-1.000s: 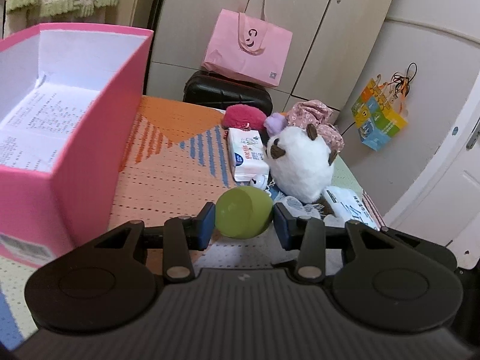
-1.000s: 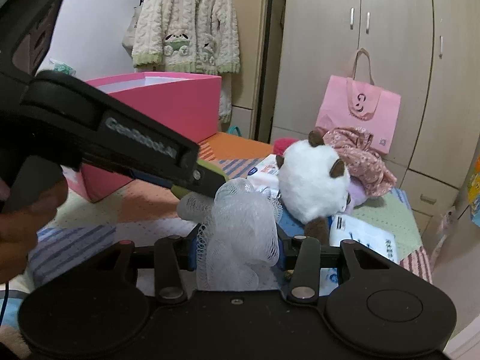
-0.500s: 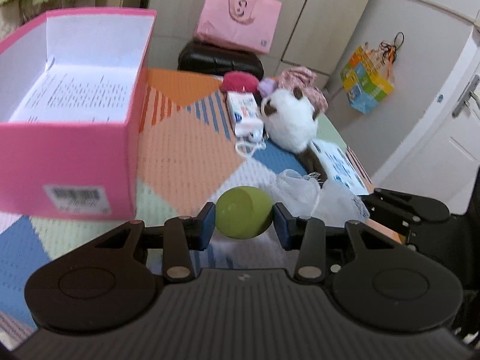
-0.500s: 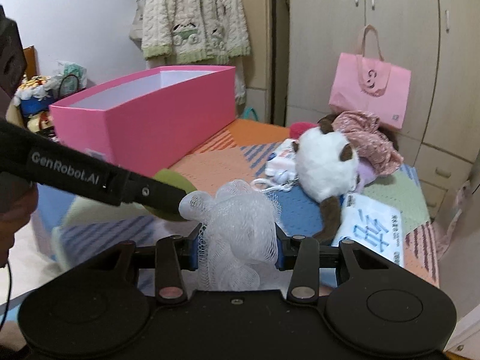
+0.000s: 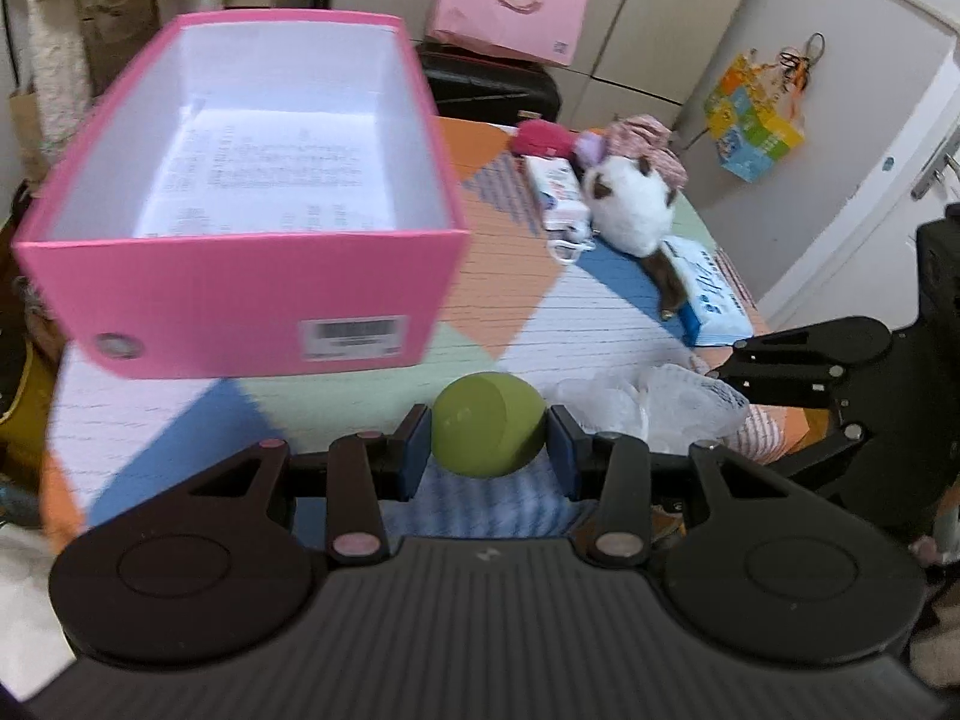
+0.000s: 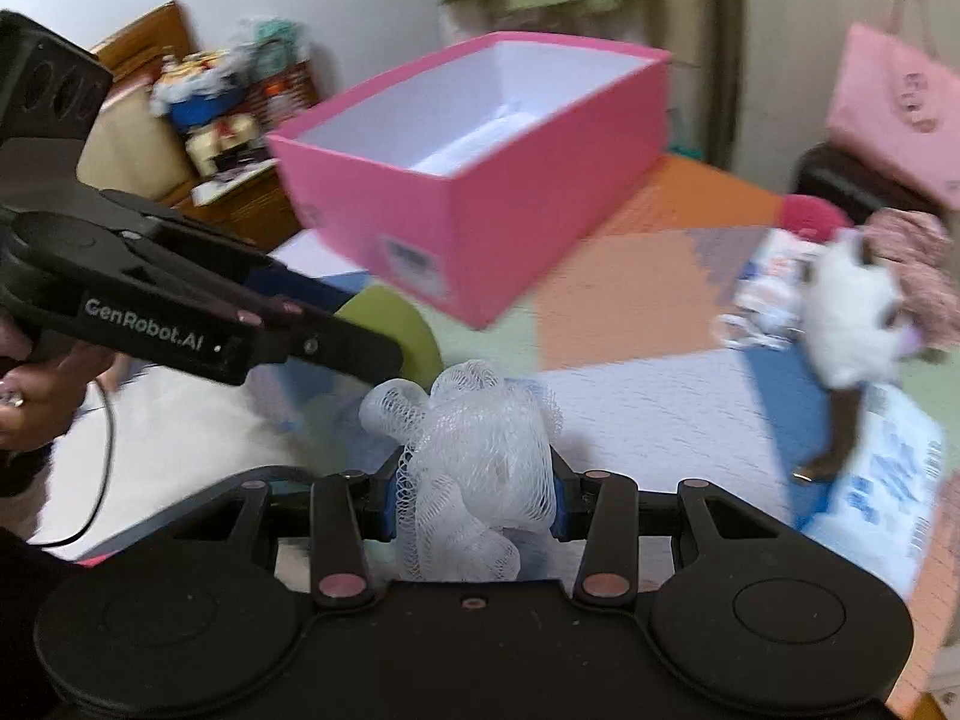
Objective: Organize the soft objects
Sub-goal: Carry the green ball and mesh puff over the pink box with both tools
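My left gripper [image 5: 489, 435] is shut on a green soft ball [image 5: 487, 423] and holds it above the table, in front of the open pink box [image 5: 240, 300]. My right gripper [image 6: 474, 480] is shut on a white mesh bath puff [image 6: 474, 468], to the right of the left gripper. The box [image 6: 480, 228] has a white inside with printed paper on its floor. In the right wrist view the left gripper [image 6: 384, 354] and the green ball [image 6: 408, 330] show at the left. The puff [image 5: 654, 402] also shows in the left wrist view.
A white plush toy [image 5: 630, 210], a red fluffy thing [image 5: 540, 135], a floral cloth [image 5: 648, 138] and tissue packs [image 5: 714, 294] lie at the table's far right. A pink bag [image 5: 516, 0] stands on a black case behind. The tablecloth [image 5: 540, 312] is patchwork.
Both grippers have pulled back and swung left, so the pink box is now nearer the middle of both views. Each still holds its object.
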`<state>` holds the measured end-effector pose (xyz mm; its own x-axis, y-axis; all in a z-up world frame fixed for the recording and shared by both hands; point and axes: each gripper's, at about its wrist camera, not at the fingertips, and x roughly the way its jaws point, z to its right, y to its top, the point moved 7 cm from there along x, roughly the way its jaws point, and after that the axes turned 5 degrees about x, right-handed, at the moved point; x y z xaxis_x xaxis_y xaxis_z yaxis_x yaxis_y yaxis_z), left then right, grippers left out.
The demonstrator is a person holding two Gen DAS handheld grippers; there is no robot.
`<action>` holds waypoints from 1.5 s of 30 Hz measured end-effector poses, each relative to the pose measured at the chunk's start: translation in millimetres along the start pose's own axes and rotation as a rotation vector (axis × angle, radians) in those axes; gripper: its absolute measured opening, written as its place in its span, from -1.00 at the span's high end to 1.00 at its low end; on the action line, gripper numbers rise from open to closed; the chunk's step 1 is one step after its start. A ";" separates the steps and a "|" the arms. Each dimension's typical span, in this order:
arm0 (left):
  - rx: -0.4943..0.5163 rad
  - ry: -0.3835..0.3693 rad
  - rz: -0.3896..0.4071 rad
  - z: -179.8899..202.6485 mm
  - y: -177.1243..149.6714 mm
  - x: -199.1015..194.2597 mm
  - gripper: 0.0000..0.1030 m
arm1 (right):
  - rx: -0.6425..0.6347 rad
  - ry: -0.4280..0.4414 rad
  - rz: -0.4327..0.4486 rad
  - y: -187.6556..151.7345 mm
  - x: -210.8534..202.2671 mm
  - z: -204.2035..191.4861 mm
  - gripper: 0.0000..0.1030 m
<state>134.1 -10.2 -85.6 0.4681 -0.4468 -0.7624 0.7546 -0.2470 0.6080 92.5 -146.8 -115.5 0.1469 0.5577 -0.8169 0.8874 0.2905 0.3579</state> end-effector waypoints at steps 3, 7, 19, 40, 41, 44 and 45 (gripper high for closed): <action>-0.013 0.003 -0.003 -15.0 2.5 -23.4 0.22 | -0.011 0.071 -0.014 14.8 1.5 -18.1 0.07; -0.010 0.054 0.012 -33.8 11.3 -47.4 0.22 | -0.029 0.150 -0.010 38.5 1.1 -40.7 0.07; 0.023 0.161 0.122 -87.6 80.4 -62.4 0.22 | -0.158 0.233 0.111 122.6 8.4 -73.6 0.06; 0.104 0.301 0.174 -144.0 172.7 56.3 0.22 | -0.368 0.016 -0.032 218.9 147.3 -14.8 0.07; 0.108 0.304 0.165 -146.9 174.9 60.3 0.22 | -0.374 0.004 -0.053 221.9 154.0 -11.7 0.07; 0.067 0.265 0.110 -155.8 182.9 75.7 0.22 | -0.398 -0.003 -0.127 223.4 167.2 -6.3 0.07; 0.050 0.249 0.095 -157.2 184.0 80.0 0.22 | -0.403 -0.012 -0.156 223.0 171.1 -5.3 0.07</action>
<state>382.7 43.8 -69.5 0.6391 -0.2464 -0.7286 0.6812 -0.2586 0.6849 313.2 17.6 -173.1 0.0317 0.4751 -0.8794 0.6580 0.6523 0.3762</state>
